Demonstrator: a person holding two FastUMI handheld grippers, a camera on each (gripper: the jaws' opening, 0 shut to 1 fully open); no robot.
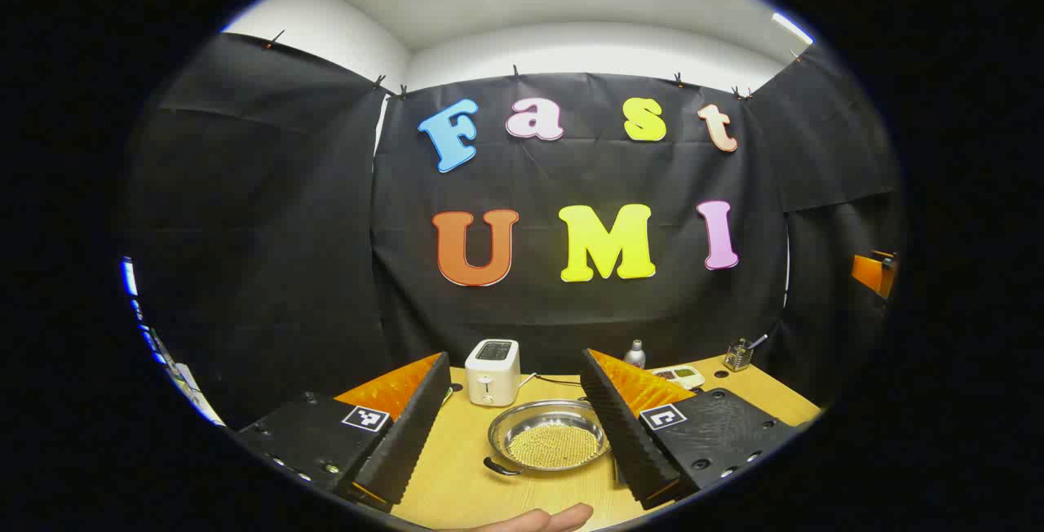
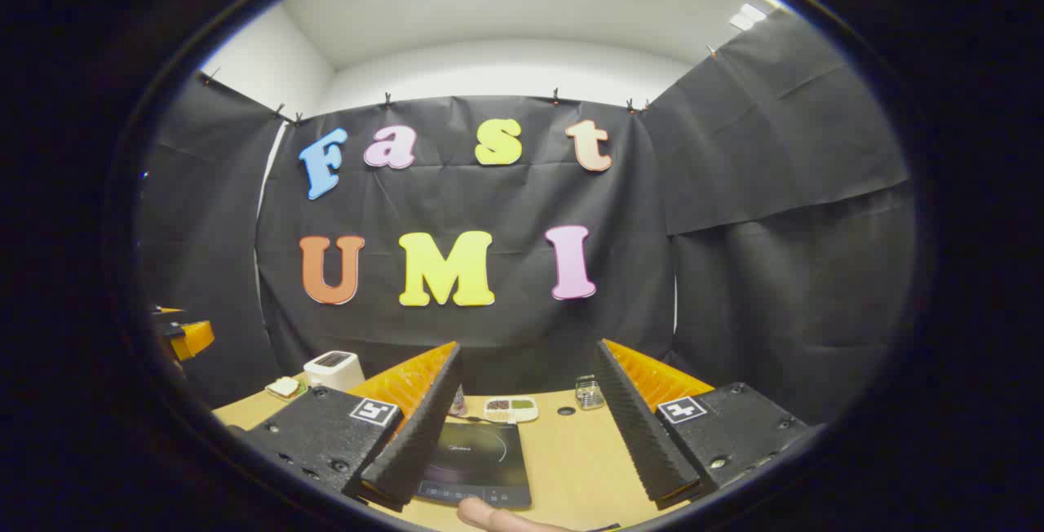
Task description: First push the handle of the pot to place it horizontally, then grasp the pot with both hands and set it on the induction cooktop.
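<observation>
Left gripper view: spread jaws frame a shallow steel pot (image 1: 548, 438) on the bench (image 1: 457, 475); rigid, slippery, best taken at its rim and handle (image 1: 499, 467).

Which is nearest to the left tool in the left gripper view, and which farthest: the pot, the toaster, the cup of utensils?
1. The pot, on the table between the left tool's open fingers, handle at its near-left.
2. The toaster, behind the pot, slightly left.
3. The cup of utensils, at the table's far right, by the wall.
</observation>
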